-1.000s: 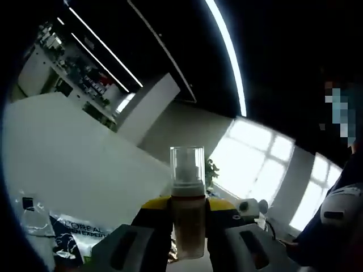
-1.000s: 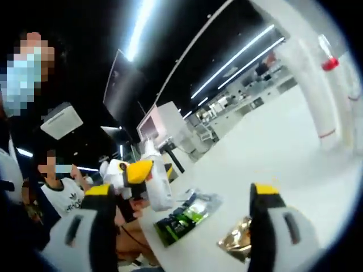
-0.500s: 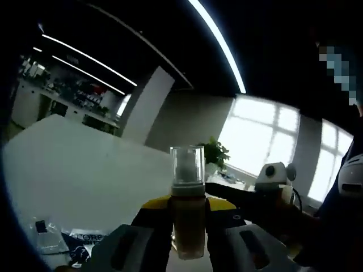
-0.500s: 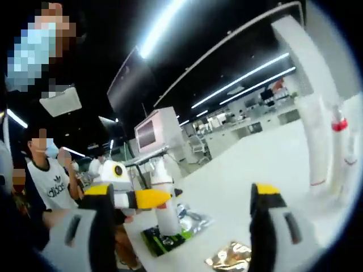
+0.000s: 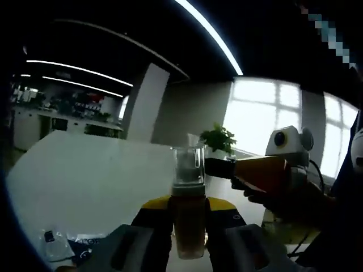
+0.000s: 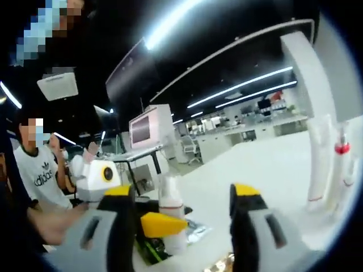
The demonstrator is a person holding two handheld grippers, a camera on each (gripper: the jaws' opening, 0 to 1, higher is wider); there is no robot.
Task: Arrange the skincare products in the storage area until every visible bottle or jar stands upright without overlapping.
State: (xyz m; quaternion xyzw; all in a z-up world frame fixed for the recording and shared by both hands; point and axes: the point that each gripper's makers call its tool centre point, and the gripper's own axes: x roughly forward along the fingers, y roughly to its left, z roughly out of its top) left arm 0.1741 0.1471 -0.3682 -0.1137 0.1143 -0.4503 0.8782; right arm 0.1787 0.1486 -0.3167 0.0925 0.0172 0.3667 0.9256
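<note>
Amber liquid fills the pump bottle (image 5: pixel 188 212) you have clamped between the jaws of your left gripper (image 5: pixel 188 226). It stands upright there, clear cap on top, pinched low on its body so you can set it down standing. Below and left of those jaws, flat sachets (image 5: pixel 54 245) lie on the white table (image 5: pixel 85 175). In the right gripper view, the same bottle (image 6: pixel 171 218) sits just left of centre between the spread jaws of your right gripper (image 6: pixel 181 218), which grips nothing. Beyond its right jaw, tall white tubes (image 6: pixel 329 156) already stand upright.
</note>
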